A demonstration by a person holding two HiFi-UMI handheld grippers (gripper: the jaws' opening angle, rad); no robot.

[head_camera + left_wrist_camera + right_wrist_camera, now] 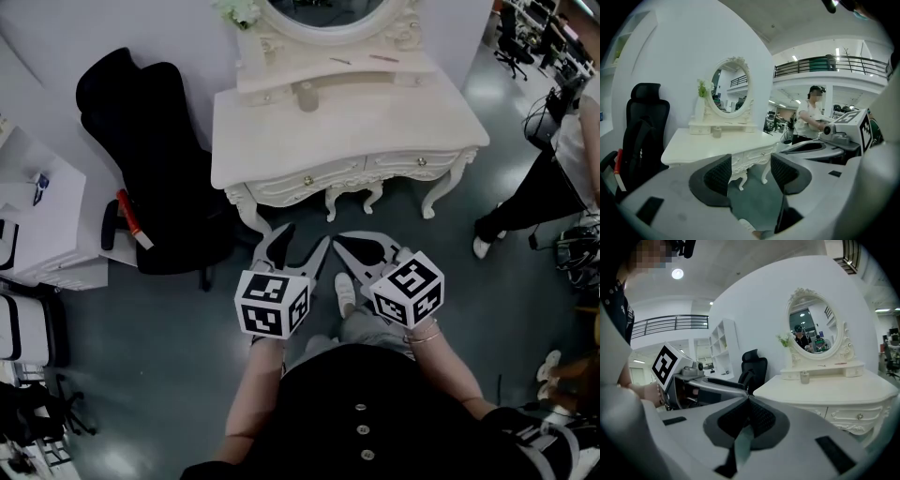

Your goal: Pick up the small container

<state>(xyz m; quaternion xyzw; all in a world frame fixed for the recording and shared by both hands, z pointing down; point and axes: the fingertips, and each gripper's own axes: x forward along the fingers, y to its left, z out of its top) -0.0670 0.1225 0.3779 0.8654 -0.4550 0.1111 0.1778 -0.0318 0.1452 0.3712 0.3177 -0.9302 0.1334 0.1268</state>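
The small container [307, 97] is a pale little jar standing at the back of the white dressing table [375, 122], just in front of the mirror base. It also shows in the left gripper view [716, 132] and the right gripper view [804, 377]. Both grippers hover over the floor in front of the table, well short of the container. My left gripper [303, 236] [751, 171] is open, with only floor showing between its pads. My right gripper [338, 238] [749, 399] is shut at the tips and holds nothing.
A black office chair [150, 150] stands left of the table with a red and white object [133, 220] on its seat. A white cabinet [37, 216] sits at the far left. A person [553, 178] stands at the right beside the table's corner. An oval mirror [323, 14] tops the table.
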